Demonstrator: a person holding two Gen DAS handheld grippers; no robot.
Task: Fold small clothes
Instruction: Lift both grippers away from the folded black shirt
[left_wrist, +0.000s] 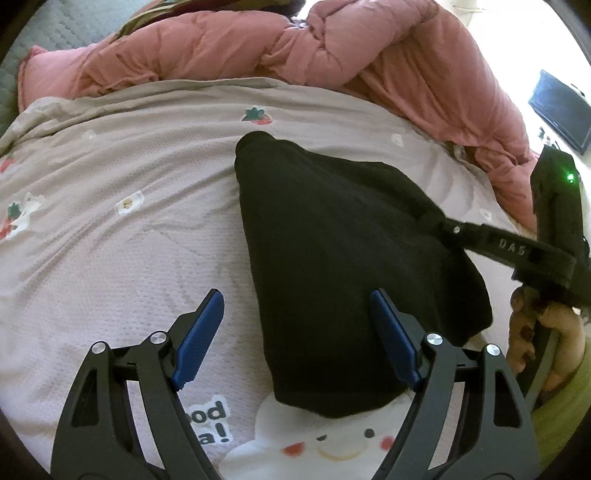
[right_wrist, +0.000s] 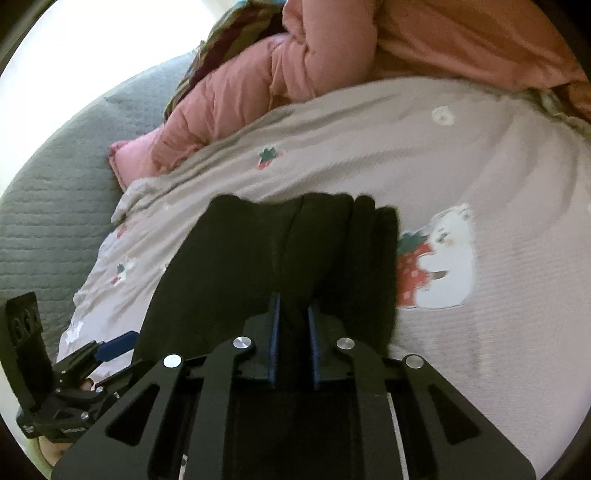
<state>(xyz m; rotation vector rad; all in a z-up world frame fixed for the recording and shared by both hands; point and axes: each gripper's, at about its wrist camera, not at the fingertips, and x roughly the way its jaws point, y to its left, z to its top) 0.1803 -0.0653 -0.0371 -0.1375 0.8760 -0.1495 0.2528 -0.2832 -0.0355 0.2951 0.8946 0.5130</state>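
The black garment (left_wrist: 343, 266) lies on the printed bedsheet (left_wrist: 122, 192), its near end toward you and its far end reaching up the bed toward the pink duvet (left_wrist: 369, 51). Your right gripper (right_wrist: 293, 325) is clenched on a bunched edge of it, the blue pads pinching a ridge of dark cloth so that pleats fan out ahead of the fingers. Your left gripper (left_wrist: 295, 332) hangs released, jaws wide, one pad over bare sheet and the other over the garment's near part, apparently holding nothing. The step in hand looks like carrying that pinched edge across to make a fold. To do it well, keep the pinch firm and lift only enough for the cloth to clear itself; a high lift will probably drag the whole piece along the soft sheet. Consider bringing the free left tool down onto the near part as an anchor, so the fabric pivots rather than slides. Carry the edge in a straight line toward the opposite side and lay it so the borders meet; the pleats in your grip suggest the layer will land rumpled unless you draw it slightly taut before letting go. The sheet wrinkles easily, so press lightly.
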